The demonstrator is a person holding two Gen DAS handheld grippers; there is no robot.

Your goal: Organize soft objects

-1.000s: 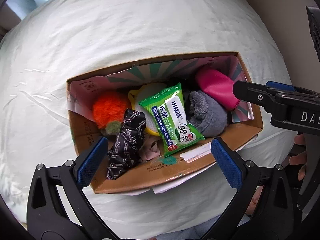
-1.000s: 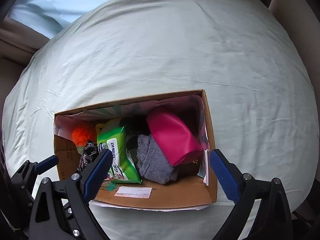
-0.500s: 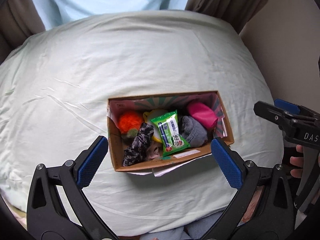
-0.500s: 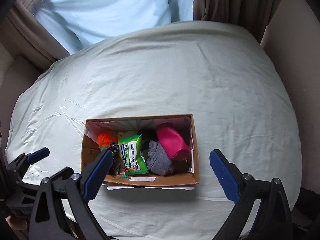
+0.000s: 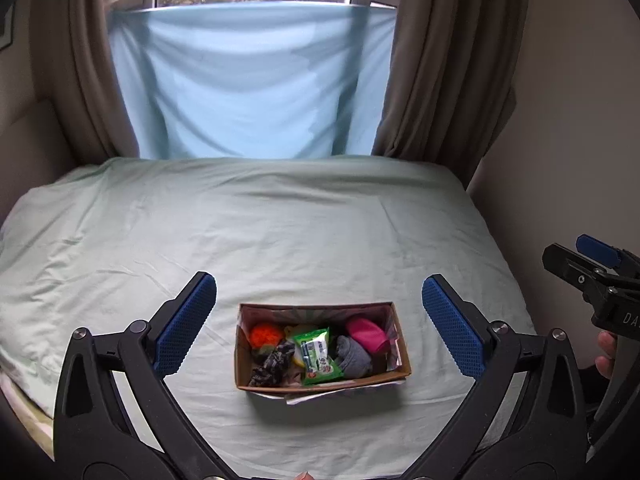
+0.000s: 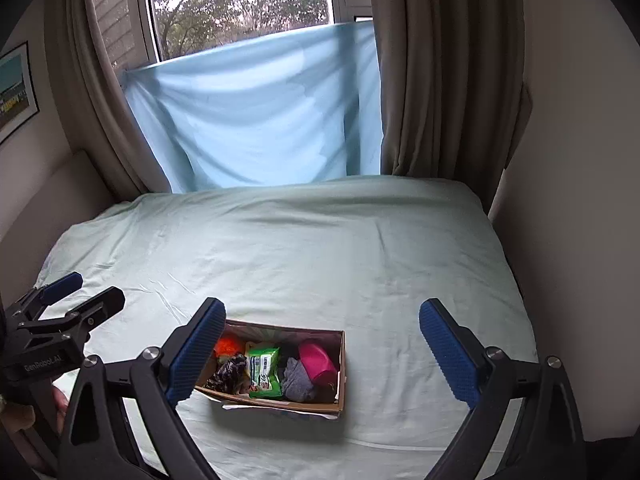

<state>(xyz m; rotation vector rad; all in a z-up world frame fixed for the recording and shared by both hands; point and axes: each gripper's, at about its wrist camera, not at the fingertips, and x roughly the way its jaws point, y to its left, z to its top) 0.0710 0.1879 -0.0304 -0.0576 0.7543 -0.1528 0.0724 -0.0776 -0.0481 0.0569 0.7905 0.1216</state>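
Note:
An open cardboard box [image 5: 320,383] sits on the bed near its front edge; it also shows in the right wrist view [image 6: 280,400]. It holds an orange pom-pom [image 5: 266,335], a dark patterned cloth [image 5: 272,366], a green wipes pack [image 5: 318,354], a grey sock [image 5: 354,356] and a pink pouch [image 5: 366,332]. My left gripper [image 5: 320,328] is open and empty, high above and back from the box. My right gripper [image 6: 320,350] is open and empty, also well above it.
The bed [image 5: 280,232] has a pale green sheet. A light blue cloth [image 5: 248,80] hangs over the window between brown curtains [image 5: 436,60]. A wall [image 5: 568,120] stands close on the right. A framed picture [image 6: 16,88] hangs at left.
Both grippers have pulled up and back from the box, so the box looks much smaller and the window and curtains have come into view. Both stay open and empty.

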